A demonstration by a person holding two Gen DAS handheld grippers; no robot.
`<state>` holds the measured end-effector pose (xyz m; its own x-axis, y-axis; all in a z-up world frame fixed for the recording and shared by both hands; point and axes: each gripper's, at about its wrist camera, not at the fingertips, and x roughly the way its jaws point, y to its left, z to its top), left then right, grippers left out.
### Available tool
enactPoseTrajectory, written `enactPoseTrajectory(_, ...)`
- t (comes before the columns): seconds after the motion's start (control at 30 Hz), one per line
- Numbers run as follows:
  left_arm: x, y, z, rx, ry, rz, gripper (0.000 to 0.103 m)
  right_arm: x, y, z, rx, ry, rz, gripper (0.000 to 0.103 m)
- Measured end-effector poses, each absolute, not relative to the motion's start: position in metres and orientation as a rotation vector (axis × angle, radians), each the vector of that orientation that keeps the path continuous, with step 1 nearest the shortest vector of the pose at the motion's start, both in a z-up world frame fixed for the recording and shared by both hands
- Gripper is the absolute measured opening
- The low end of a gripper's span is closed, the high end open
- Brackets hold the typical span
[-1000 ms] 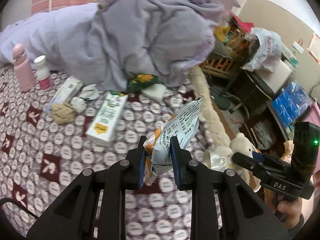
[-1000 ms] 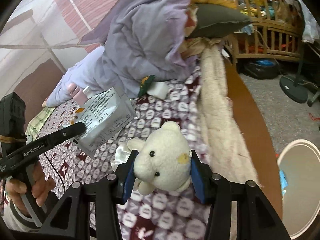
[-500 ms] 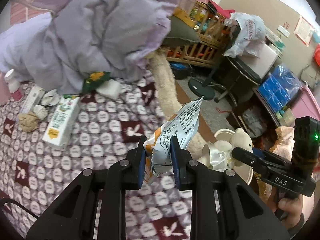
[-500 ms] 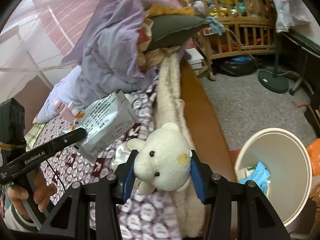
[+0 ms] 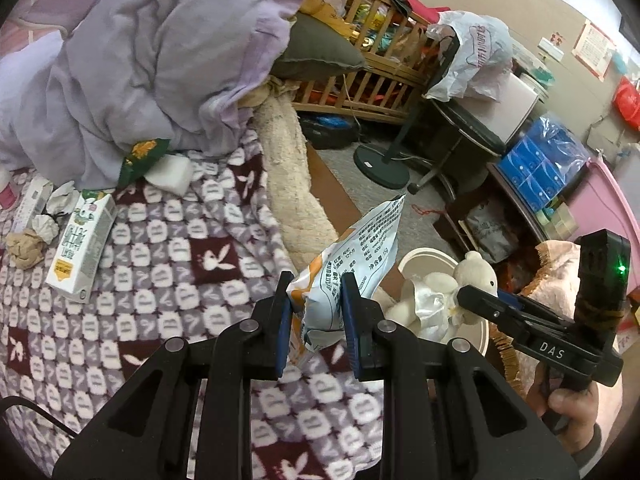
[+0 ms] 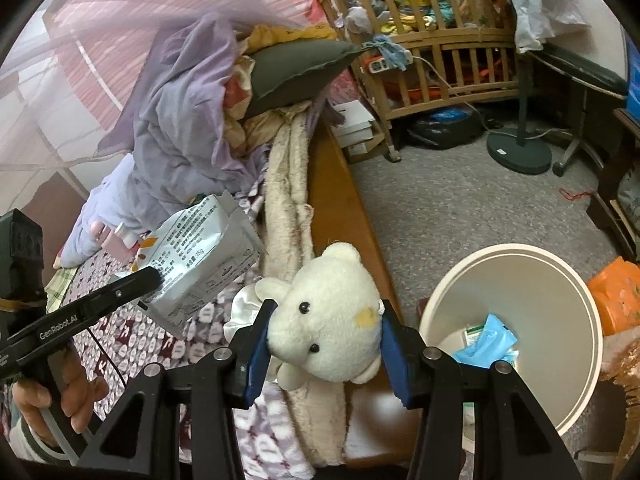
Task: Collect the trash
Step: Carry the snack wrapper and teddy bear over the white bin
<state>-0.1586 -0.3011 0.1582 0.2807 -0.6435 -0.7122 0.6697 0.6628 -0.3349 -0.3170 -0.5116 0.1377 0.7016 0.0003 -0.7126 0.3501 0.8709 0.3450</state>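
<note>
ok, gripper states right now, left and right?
Left gripper: shut on a snack bag.
Right gripper: shut on a plush bear, near the bin.

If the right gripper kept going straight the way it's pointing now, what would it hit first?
Probably the bed's wooden edge, beyond the teddy bear clamped in the right gripper. The bin sits off to its right; depth is unclear.

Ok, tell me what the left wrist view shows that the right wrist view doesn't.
Left wrist only: the milk carton and crumpled paper lying on the patterned blanket.

Right wrist only: the bin's inside, with a blue wrapper at the bottom.

Both: the left gripper shut on the snack bag, the right gripper shut on the teddy bear, and the bin.
</note>
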Motion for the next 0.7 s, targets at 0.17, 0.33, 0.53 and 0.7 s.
enactPoseTrajectory(0.17, -0.163, -0.312, 0.158, 0.033, 0.946, -0.904, 0.02, -0.327, -0.523, 0.138, 0.492, 0.773, -0.234, 0.048)
enactPoseTrajectory(0.33, -0.168, -0.328, 0.157, 0.029, 0.961, -0.937, 0.02, -0.341, -0.54, 0.137, 0.496, 0.77, -0.288, 0.048)
enactPoseTrajectory(0.53, -0.178, -0.356, 0.154, 0.02, 0.995, -0.982, 0.02, -0.364, -0.567, 0.131, 0.515, 0.774, -0.365, 0.048)
enactPoseTrajectory(0.7, -0.191, -0.387, 0.15, 0.025, 1.018, -1.028, 0.021, -0.379, -0.587, 0.121, 0.514, 0.802, -0.436, 0.048)
